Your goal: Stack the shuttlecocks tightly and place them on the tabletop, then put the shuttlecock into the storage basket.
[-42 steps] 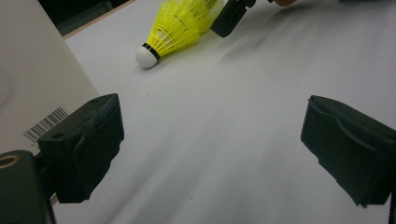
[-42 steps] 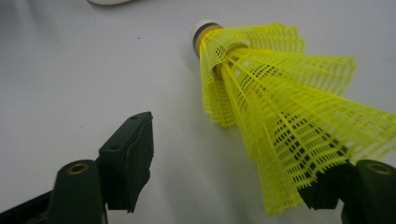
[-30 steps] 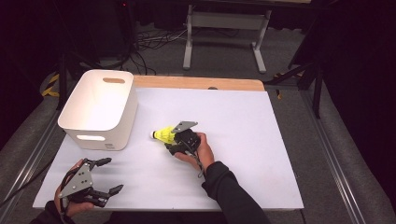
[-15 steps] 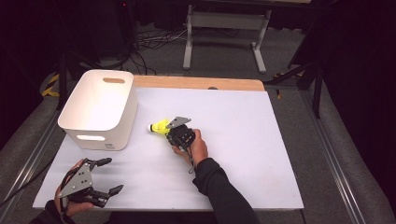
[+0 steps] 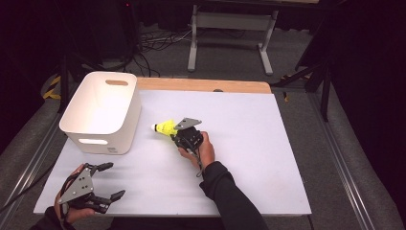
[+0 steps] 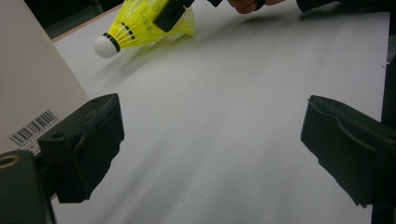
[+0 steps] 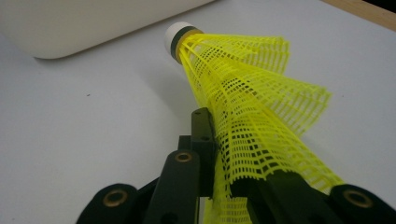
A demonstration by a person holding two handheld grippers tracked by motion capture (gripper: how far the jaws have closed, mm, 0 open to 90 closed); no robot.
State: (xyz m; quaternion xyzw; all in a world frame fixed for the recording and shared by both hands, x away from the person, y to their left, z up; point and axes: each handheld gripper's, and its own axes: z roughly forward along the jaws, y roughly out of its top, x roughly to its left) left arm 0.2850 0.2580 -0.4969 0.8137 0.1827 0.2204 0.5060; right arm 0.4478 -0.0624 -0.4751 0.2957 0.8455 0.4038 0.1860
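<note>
A yellow shuttlecock (image 5: pixel 166 127) with a white cork tip is near the middle of the white table, its cork pointing toward the bin. My right gripper (image 5: pixel 175 132) is shut on its mesh skirt; the jaws have just been closing, and the skirt (image 7: pixel 243 93) is pinched flat between them in the right gripper view (image 7: pixel 218 144). In the left gripper view the shuttlecock (image 6: pixel 140 23) sits at the top left. My left gripper (image 5: pixel 114 180) rests at the table's near left corner, open (image 6: pixel 210 144) with only bare table between its pads.
A white plastic bin (image 5: pixel 103 139) with a handle slot stands at the left, just beyond the shuttlecock; its wall (image 6: pixel 28 84) carries a barcode label. A wooden strip (image 5: pixel 201 85) edges the far side of the table. Dark floor and cables lie beyond.
The right hand and the shuttlecock have shifted a little toward the far side and the bin. The left gripper has stayed where it was.
</note>
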